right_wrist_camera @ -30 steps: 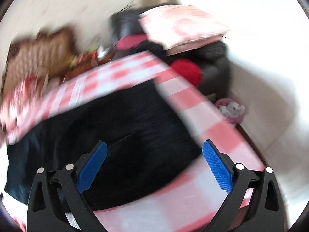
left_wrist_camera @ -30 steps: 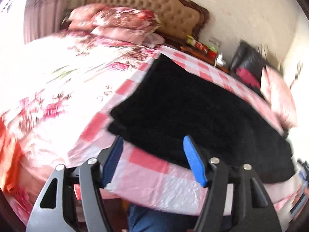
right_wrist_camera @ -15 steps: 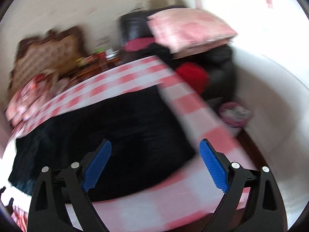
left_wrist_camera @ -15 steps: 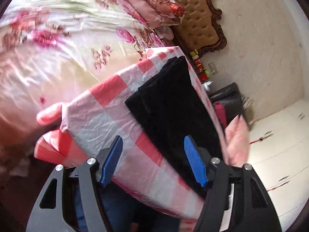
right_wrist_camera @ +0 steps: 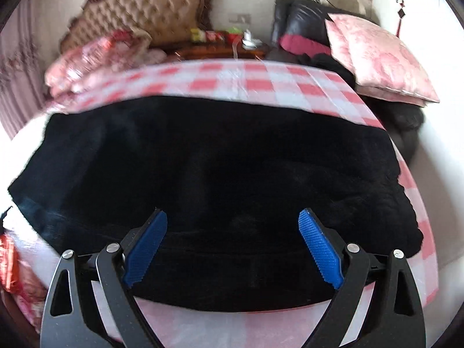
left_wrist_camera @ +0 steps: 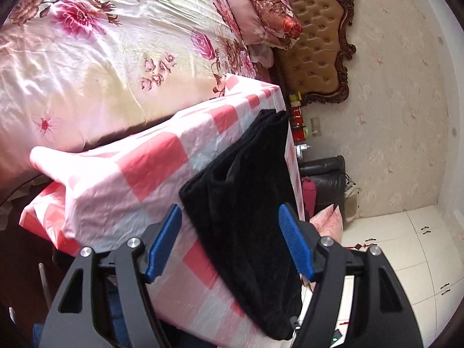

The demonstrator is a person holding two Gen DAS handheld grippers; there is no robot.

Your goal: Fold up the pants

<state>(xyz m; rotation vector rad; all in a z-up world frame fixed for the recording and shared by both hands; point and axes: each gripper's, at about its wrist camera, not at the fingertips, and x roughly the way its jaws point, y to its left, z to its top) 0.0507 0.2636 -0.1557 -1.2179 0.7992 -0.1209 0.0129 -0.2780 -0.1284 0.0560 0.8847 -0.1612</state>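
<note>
One pair of black, fuzzy-looking pants (right_wrist_camera: 214, 159) is lying flat in a broad folded slab on a pink-and-white checked cloth (right_wrist_camera: 252, 82) covering a table beside a floral bed (left_wrist_camera: 95, 46). The left gripper (left_wrist_camera: 229, 242) and right gripper (right_wrist_camera: 233, 245) are both hovering with blue fingers spread apart, holding nothing.

Your right wrist view is motion-blurred, so the black pants (right_wrist_camera: 220, 179) show no fold lines, and their near edge hides behind the right claw (right_wrist_camera: 232, 232).
</note>
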